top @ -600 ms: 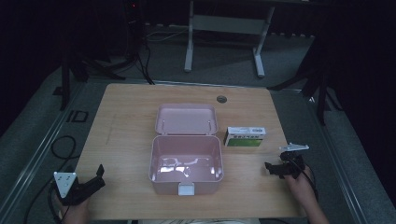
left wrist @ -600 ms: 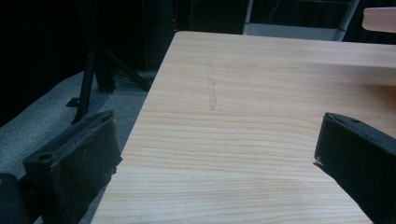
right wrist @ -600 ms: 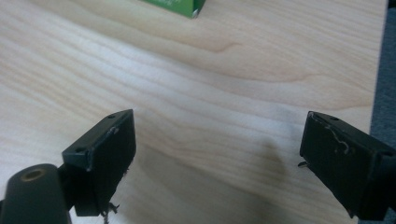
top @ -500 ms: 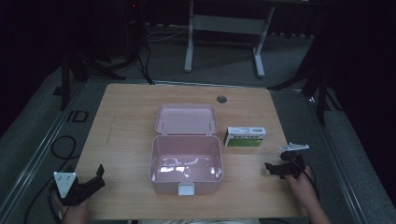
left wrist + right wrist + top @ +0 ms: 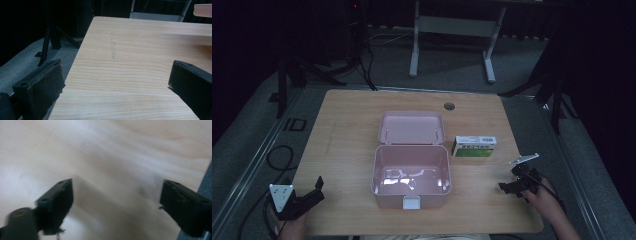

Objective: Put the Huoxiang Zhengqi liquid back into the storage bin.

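Note:
A pink box (image 5: 412,172) stands open in the middle of the wooden table (image 5: 347,145), its lid (image 5: 412,127) laid back flat behind it. Nothing shows inside the box apart from reflections. A small green and white carton (image 5: 474,147) lies just right of the box. My left gripper (image 5: 314,192) rests at the table's front left corner, open and empty, with bare wood between its jaws (image 5: 115,80). My right gripper (image 5: 508,187) hovers over the front right of the table, below the carton, open and empty. Only blurred wood (image 5: 117,195) lies between its jaws.
A round cable hole (image 5: 449,106) sits near the table's far edge. A pale desk frame (image 5: 452,30) stands on the grey floor beyond. Dark stands (image 5: 287,75) and cables (image 5: 277,155) lie to the left of the table.
My right gripper has shifted slightly; its own view is motion-blurred. The left gripper, box and carton have kept still.

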Demonstrator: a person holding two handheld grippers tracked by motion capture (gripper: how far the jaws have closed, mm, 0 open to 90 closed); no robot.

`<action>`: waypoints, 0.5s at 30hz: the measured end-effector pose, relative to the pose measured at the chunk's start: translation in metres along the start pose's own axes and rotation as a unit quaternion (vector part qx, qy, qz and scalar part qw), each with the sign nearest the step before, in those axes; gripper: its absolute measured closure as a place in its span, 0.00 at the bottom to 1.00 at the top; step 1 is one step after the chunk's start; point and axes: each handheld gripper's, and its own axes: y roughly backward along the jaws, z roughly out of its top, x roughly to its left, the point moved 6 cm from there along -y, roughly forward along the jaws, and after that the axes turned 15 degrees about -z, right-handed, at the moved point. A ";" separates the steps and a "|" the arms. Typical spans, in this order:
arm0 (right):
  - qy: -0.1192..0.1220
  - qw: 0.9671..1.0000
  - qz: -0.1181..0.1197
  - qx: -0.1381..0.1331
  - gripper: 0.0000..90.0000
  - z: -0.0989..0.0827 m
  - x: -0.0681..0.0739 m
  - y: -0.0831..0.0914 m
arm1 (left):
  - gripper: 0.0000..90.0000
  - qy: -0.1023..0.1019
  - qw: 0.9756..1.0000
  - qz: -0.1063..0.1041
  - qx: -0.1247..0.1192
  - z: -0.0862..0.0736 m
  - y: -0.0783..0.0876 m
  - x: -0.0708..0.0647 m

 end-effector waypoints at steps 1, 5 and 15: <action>0.017 1.000 0.007 0.009 0.16 -0.001 0.001 0.002 | 0.00 0.000 1.000 -0.001 0.000 0.000 0.000 0.000; 0.058 0.997 0.018 0.036 0.16 -0.004 0.004 0.008 | 0.00 -0.001 1.000 -0.002 0.002 0.000 0.000 0.000; 0.190 0.974 0.097 0.076 0.13 -0.010 0.019 0.019 | 0.00 0.001 1.000 -0.005 0.002 -0.001 0.000 0.000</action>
